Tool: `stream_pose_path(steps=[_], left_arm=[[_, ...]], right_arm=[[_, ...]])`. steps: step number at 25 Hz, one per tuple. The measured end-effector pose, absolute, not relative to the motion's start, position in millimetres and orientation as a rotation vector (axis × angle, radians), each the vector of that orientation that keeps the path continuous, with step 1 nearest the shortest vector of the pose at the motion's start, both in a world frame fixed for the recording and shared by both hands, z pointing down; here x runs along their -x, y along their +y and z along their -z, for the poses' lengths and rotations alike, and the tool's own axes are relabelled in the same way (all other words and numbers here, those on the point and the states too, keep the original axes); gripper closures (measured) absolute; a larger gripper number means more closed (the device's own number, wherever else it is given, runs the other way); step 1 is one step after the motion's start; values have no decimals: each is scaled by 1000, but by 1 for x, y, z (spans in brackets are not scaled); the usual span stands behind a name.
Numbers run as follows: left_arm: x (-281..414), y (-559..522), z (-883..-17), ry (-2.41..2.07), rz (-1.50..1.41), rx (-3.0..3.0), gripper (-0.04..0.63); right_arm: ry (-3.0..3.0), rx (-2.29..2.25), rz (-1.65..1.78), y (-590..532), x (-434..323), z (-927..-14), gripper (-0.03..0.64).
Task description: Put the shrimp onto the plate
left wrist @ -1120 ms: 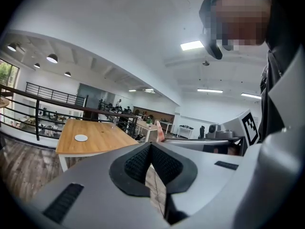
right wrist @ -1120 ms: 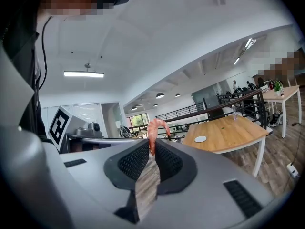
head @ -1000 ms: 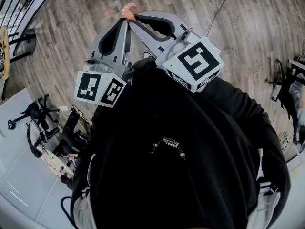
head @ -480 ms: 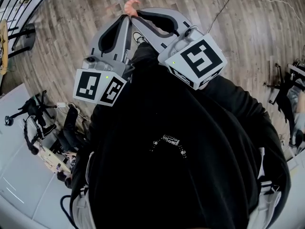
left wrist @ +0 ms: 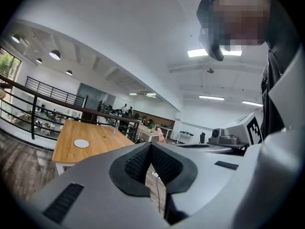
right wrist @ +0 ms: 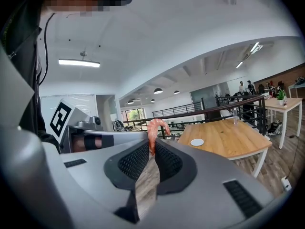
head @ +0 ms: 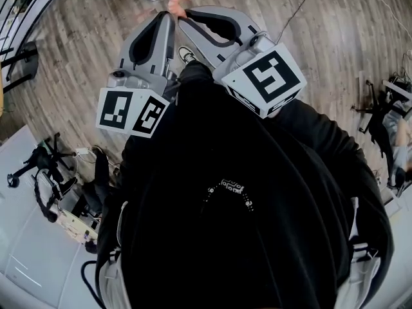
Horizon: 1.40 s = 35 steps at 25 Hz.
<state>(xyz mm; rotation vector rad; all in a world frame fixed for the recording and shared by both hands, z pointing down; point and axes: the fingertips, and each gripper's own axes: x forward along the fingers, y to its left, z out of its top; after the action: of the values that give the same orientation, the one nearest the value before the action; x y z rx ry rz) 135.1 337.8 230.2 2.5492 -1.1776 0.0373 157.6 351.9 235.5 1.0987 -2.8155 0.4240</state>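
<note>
Pink curled shrimp (right wrist: 155,128) pinched in the right gripper (right wrist: 152,149), held aloft

Its jaws clamp the shrimp's lower end; the left gripper (left wrist: 150,147) is closed on nothing; the small white round plate (right wrist: 197,142) lies on the light wooden table (right wrist: 228,137) at centre right, well apart; I would keep the grip firm and open only just above the plate.

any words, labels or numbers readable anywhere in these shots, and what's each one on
Small light print on the chest of the black top: too small and blurred to read.
Left marker cube and right marker cube: black-and-white square patterns only, no letters or numbers.
Both gripper views: no readable text anywhere.
</note>
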Motion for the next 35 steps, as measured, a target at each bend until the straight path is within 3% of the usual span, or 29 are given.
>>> stream_pose_path(steps=[18, 35], left_arm=[[-58, 212, -231, -1051, -57, -2601, 595], [62, 172, -258, -1247, 6, -2440, 595]], right_arm=[[-2709, -1260, -497, 224, -89, -241, 565], [-2744, -987, -472, 176, 24, -259, 565]])
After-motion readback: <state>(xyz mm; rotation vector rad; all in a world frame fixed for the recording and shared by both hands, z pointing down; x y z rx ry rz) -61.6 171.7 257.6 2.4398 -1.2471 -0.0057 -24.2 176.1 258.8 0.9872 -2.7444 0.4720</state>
